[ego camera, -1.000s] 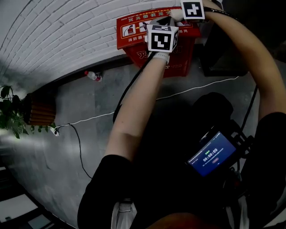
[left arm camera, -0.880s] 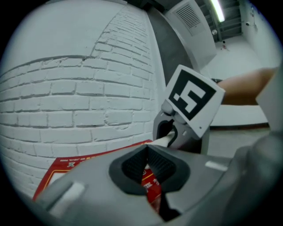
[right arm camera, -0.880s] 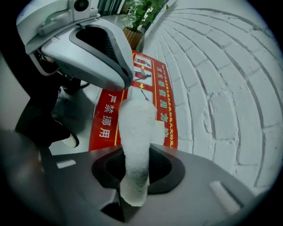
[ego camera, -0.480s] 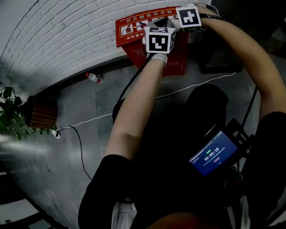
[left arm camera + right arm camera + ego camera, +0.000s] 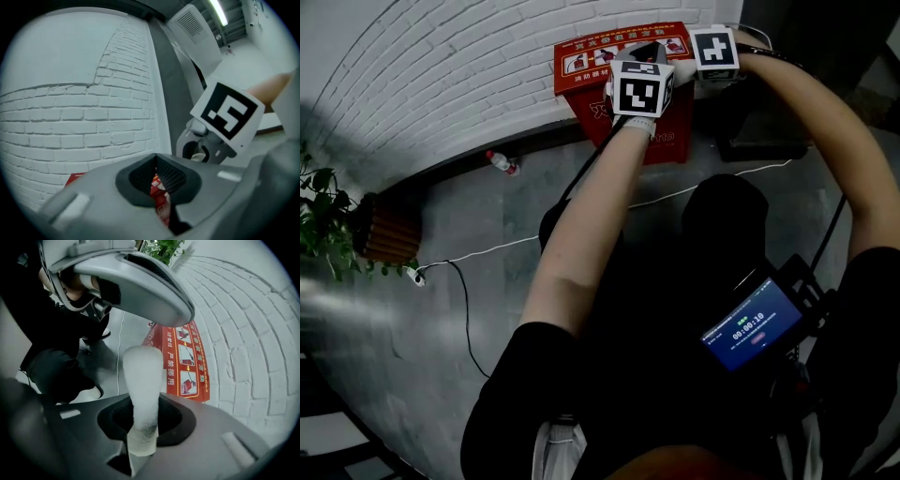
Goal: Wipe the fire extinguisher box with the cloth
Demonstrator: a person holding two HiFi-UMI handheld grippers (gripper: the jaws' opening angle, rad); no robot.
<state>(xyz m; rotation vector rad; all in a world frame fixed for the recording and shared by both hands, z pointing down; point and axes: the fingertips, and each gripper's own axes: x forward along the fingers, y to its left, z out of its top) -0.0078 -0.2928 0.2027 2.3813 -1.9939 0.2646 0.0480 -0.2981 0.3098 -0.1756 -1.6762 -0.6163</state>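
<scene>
Cloth point(image 5: 142, 380) | clamped in right tongs point(image 5: 140, 437) | head view hides it

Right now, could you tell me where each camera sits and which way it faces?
Head view: on the person's head, facing steeply down at the box by the wall; both forearms show.
Right gripper view: on the right gripper, looking along jaws shut on the cloth toward the box; the left gripper shows above.
Left gripper view: on the left gripper, looking along shut jaws at the wall; the right gripper shows.
Shared: all three show box and wall.
</scene>
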